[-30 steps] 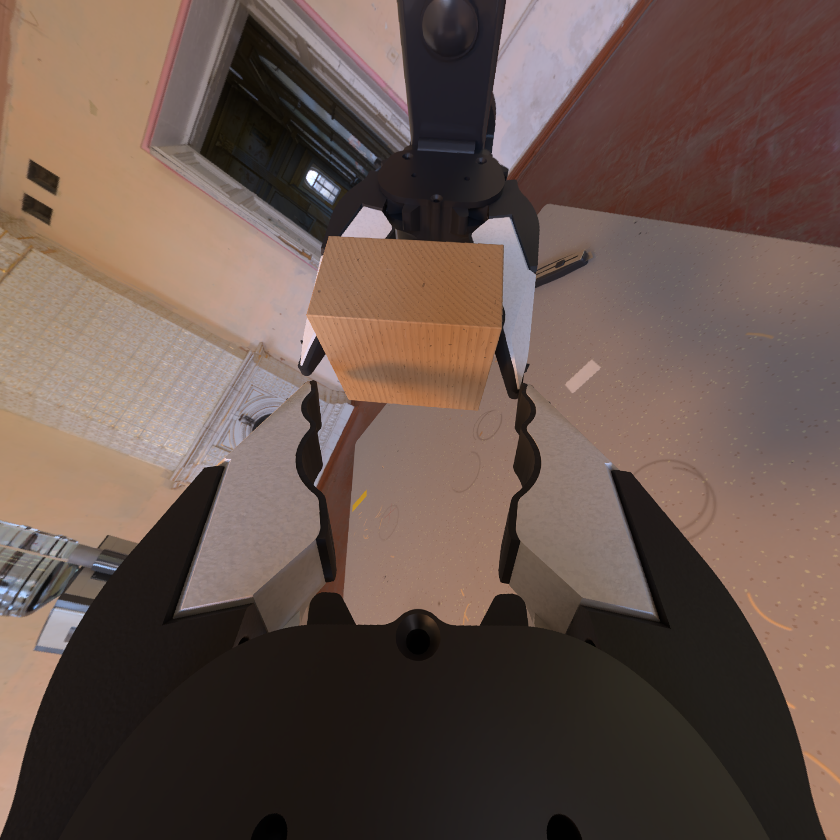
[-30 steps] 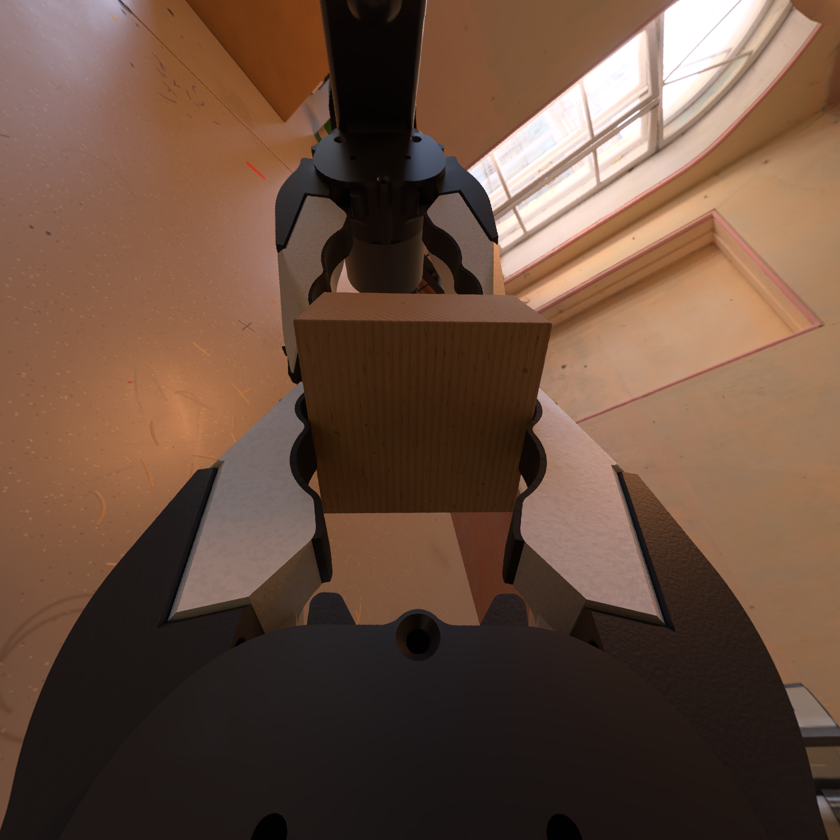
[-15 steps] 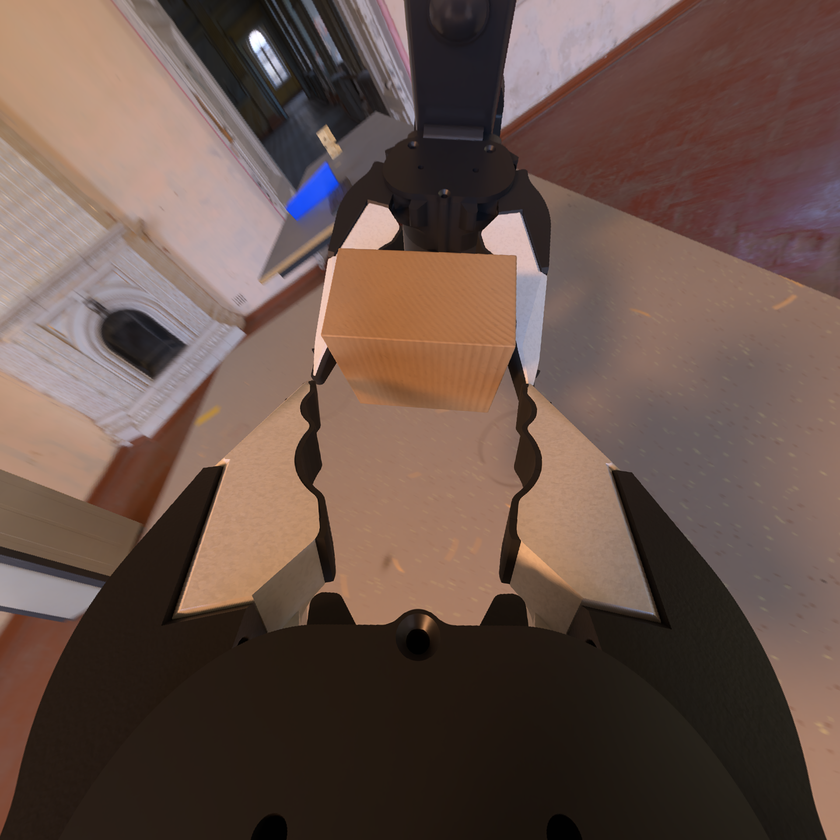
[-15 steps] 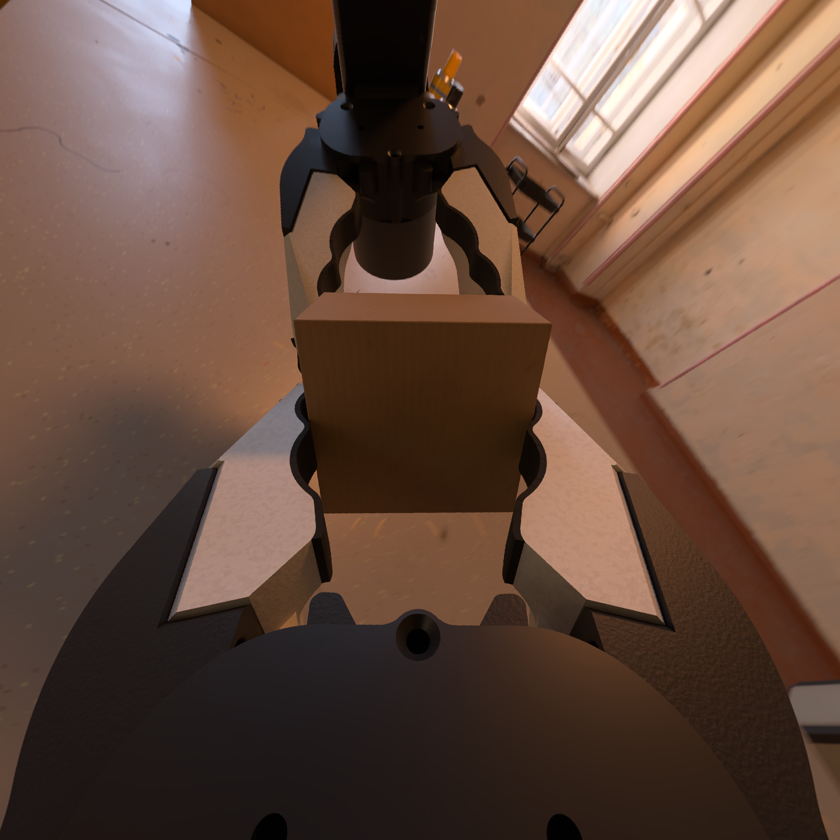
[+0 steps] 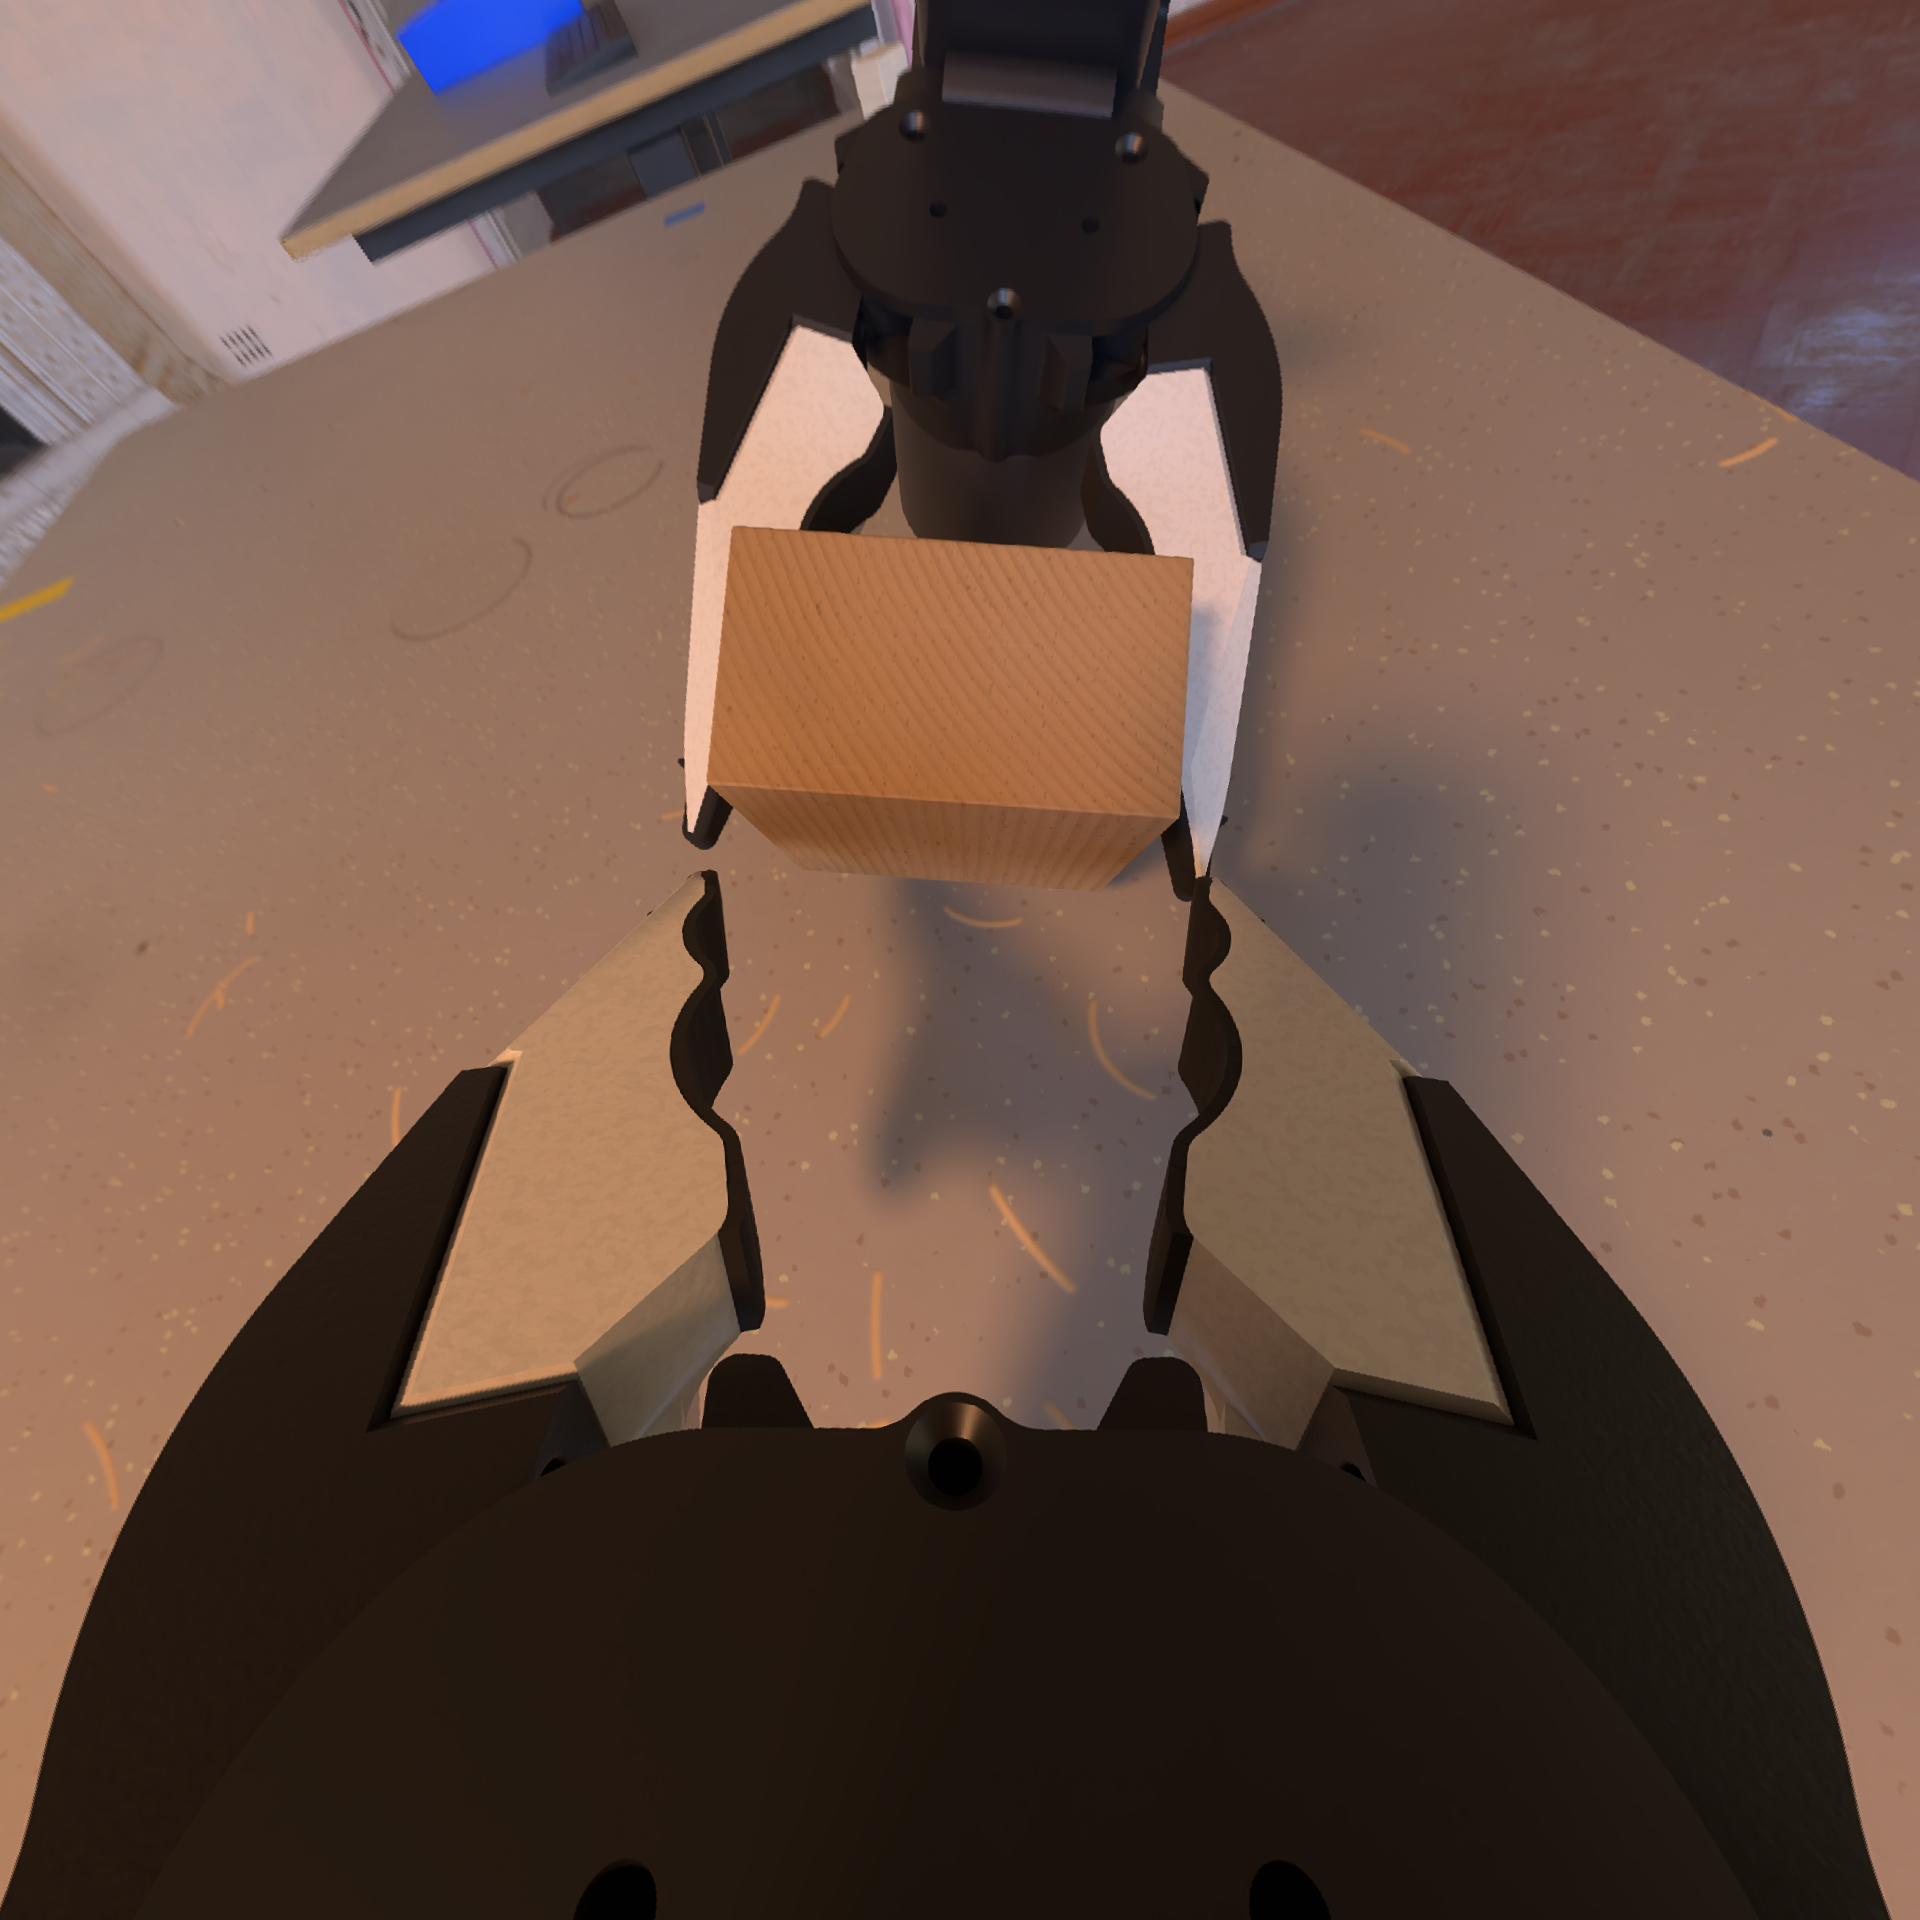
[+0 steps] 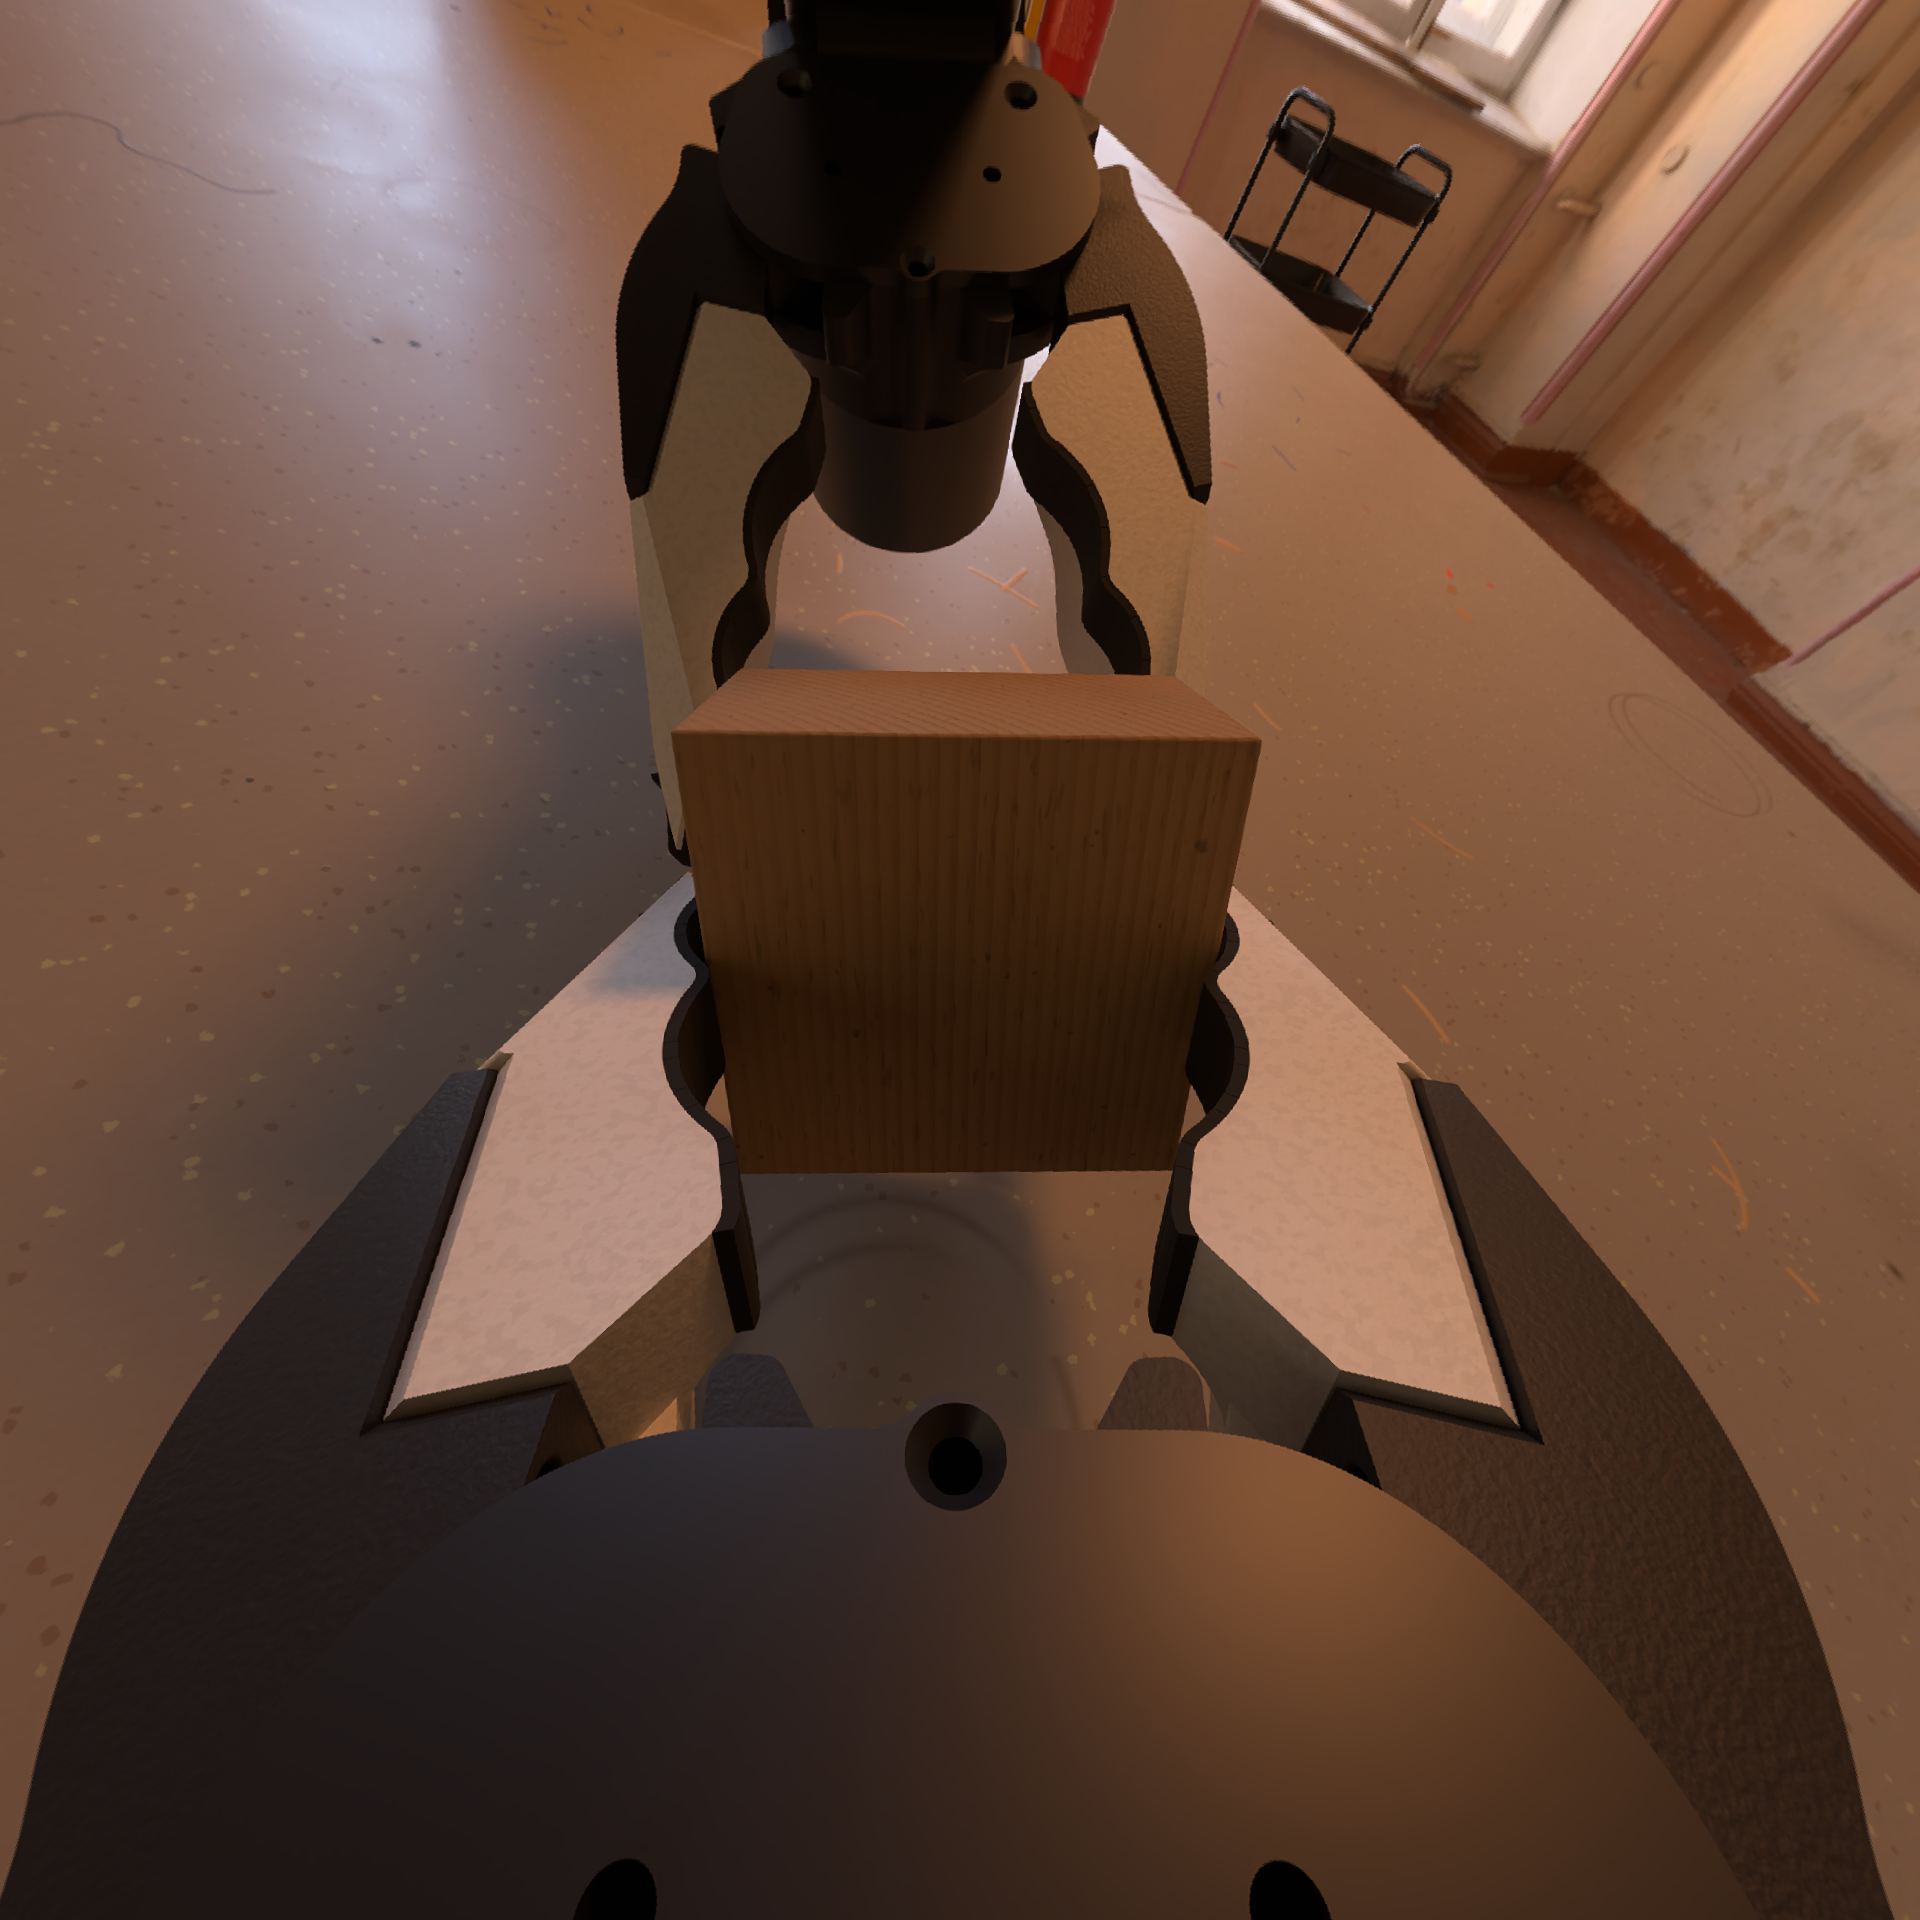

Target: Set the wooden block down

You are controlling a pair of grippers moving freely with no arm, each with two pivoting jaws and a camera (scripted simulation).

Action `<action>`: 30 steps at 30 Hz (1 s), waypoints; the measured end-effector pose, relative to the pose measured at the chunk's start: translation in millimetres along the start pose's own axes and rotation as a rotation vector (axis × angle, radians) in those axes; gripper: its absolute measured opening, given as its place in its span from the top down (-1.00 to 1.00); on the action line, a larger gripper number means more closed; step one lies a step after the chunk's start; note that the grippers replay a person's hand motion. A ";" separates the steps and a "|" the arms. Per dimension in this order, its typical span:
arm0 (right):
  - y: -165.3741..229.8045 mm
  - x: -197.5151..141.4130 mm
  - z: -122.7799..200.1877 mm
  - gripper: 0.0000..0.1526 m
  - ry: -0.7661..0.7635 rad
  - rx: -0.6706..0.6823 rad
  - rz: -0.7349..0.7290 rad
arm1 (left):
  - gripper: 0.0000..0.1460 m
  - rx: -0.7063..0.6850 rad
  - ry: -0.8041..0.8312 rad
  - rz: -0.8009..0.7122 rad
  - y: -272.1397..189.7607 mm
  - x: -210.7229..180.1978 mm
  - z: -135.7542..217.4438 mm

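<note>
1. Only the left wrist view is showing the left gripper (image 5: 951,904) standing spread and empty, facing the wooden block (image 5: 951,691), which the right gripper (image 5: 956,831) is clamping above the table (image 5: 312,935), with a second table (image 5: 540,135) behind.
2. Meanwhile the right wrist view is showing the right gripper (image 6: 956,935) squeezing the block (image 6: 961,935), its grain running upright; the block is hiding the left gripper's (image 6: 935,790) fingertips, and a black cart (image 6: 1340,197) is standing beyond.

A speckled beige bench (image 5: 312,935), marked with faint rings and orange scratches, is seen under warm light. Beyond its far edge a red-brown floor (image 5: 1558,156) is shown at the right, and a second table (image 5: 499,156) bearing a blue object (image 5: 488,42) at the far left, against a pale wall (image 5: 156,208). In the right wrist view, a black wire cart (image 6: 1340,229) is placed near a window (image 6: 1455,42), with a red skirting board (image 6: 1662,561) along the peach wall.
</note>
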State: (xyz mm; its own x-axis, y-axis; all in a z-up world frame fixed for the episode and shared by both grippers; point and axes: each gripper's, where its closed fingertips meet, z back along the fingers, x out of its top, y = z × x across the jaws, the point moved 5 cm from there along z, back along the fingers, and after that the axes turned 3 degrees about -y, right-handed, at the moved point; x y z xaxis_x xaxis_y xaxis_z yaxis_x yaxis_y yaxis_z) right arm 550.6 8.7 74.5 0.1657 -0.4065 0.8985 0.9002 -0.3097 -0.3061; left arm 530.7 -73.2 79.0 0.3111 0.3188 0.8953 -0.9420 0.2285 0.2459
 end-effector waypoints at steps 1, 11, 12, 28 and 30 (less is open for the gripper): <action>0.3 -1.4 -1.0 -0.21 0.009 0.000 -0.001 | -0.22 -0.007 0.014 0.008 0.0 -2.1 -0.6; 6.1 -5.0 -3.0 -0.21 0.057 -0.038 0.075 | -0.23 0.014 0.009 -0.056 -4.0 -8.5 -3.9; 6.7 -5.3 -3.2 -0.21 0.062 -0.039 0.082 | -0.24 0.017 0.015 -0.062 -4.5 -9.0 -4.3; 8.0 -9.0 -5.4 -0.21 0.113 -0.047 0.136 | -0.23 0.026 0.089 -0.085 -7.0 -15.3 -7.2; 7.7 -9.2 -5.4 -0.21 0.112 -0.043 0.131 | -0.23 0.025 0.096 -0.077 -7.0 -14.8 -7.1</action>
State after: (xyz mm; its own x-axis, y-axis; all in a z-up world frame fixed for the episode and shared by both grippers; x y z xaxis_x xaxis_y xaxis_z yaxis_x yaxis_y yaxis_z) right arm 553.8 5.5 62.1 0.2321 -0.5381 0.8103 0.8555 -0.2834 -0.4334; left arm 533.7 -72.9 61.4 0.3922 0.3884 0.8339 -0.9173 0.2331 0.3228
